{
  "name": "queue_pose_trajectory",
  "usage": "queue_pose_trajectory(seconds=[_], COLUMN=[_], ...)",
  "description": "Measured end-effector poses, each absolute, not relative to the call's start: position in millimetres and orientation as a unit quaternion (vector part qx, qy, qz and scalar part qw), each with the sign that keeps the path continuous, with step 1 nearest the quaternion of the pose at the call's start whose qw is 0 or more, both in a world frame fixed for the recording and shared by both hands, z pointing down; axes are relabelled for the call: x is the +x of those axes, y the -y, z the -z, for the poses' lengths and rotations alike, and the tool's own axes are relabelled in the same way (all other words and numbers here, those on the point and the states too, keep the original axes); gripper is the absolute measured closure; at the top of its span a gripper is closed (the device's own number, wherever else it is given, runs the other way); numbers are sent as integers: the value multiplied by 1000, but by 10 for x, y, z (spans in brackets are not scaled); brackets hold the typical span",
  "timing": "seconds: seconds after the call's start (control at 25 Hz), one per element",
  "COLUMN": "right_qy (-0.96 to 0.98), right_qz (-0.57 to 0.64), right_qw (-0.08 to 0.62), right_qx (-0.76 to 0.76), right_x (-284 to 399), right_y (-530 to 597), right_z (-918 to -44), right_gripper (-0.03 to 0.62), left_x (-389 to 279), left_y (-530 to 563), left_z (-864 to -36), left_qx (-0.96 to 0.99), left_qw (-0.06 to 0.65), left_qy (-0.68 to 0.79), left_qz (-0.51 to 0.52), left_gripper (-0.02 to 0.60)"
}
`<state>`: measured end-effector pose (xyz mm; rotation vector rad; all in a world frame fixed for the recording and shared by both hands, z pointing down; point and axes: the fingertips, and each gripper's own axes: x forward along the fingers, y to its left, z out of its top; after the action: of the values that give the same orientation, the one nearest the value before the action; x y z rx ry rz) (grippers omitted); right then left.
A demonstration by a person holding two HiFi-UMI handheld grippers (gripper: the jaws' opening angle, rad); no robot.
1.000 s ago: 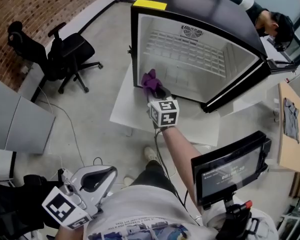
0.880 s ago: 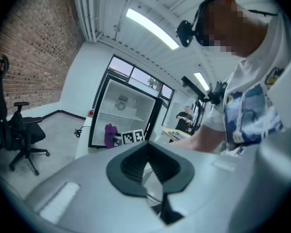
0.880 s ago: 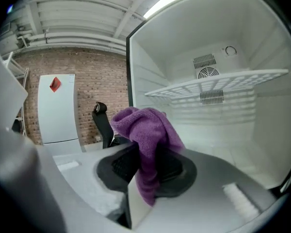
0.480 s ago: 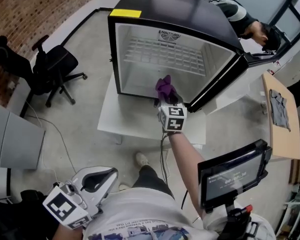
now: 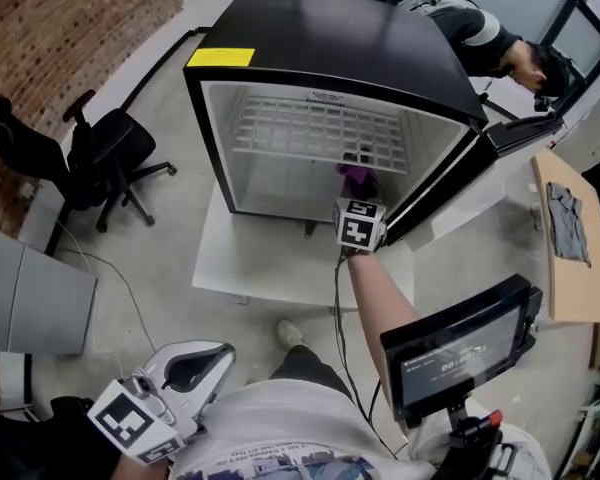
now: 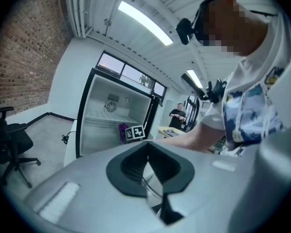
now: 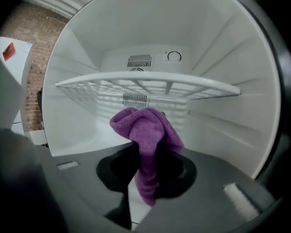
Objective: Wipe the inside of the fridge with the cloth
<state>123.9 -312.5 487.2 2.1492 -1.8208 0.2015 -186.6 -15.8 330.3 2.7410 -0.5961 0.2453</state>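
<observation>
My purple cloth [image 7: 144, 144] hangs pinched in the right claw [image 7: 146, 176], inside the fridge [image 5: 330, 58] just below the wire shelf [image 7: 145, 84]; only the right gripper view shows its drooping fold. My right arm [image 5: 375, 298] reaches straight forward into the opening; the left claw [image 6: 146, 161] is closed on nothing, low beside my body.

Cloth [image 7: 144, 130] nipped in right gripper [image 7: 148, 174]: purple, napped, matt fabric. Fridge [image 5: 340, 38] shell glossy black; liner [image 7: 75, 113] ahead of those jaws smooth white plastic. Shelf [image 7: 145, 83] over the cloth: white coated wire. Left gripper [image 6: 146, 163] body matt grey plastic, dark pads [image 6: 128, 166]
</observation>
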Motion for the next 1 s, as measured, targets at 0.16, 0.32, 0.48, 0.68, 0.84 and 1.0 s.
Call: queue_pose_trajectory(seconds=[0.16, 0.32, 0.48, 0.68, 0.84, 1.0], right_qy=[617, 600, 597, 603, 616, 634], right_qz=[-66, -70, -82, -89, -99, -106], right_qw=[189, 212, 224, 237, 239, 230], right_qx=[761, 768, 766, 757, 744, 731], right_x=[1381, 1520, 1609, 1596, 1499, 1289], right_y=[3298, 3439, 3597, 3755, 3863, 3957], right_z=[-4974, -5078, -5200, -5334, -5425, -5447], right_gripper=[514, 514, 514, 514, 514, 514], left_x=[-1767, -1705, -1650, -1577, -1540, -1529], left_y=[292, 427, 569, 729, 821, 895], left_z=[-3311, -3314, -3320, -3311, -3319, -3328], left_qx=[958, 954, 951, 949, 948, 946], left_qw=[164, 170, 175, 174, 175, 177], left_qy=[215, 226, 236, 243, 246, 250], left_qz=[-95, -97, -99, -100, -103, -104], left_gripper=[577, 577, 577, 577, 577, 577])
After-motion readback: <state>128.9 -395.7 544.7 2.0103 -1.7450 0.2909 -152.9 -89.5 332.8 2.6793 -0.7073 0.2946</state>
